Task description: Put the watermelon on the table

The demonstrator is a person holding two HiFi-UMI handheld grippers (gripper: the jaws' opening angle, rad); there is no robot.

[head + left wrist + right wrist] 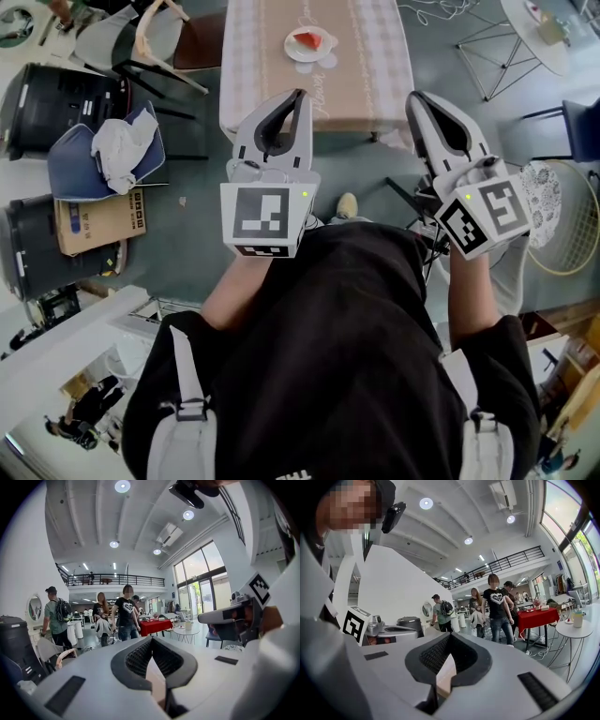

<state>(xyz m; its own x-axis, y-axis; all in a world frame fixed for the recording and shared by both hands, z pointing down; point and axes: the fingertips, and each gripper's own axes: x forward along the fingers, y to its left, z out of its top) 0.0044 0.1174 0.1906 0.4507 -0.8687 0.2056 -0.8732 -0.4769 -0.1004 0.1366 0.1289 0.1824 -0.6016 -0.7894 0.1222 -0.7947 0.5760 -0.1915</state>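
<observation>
Left claw (299, 94) and right claw (413, 97) are both closed, empty.

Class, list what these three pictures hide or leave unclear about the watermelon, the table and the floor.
Watermelon: head view, too small to show seeds or rind.
Table: head view, far end cut off by the top edge.
Floor beneath the person: head view, hidden by the torso.

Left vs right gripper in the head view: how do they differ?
The left gripper points nearly straight up the picture at the table; the right gripper slants up-left. The left's marker cube sits square to the camera, the right's is turned cornerwise. Both are shut and empty.
</observation>
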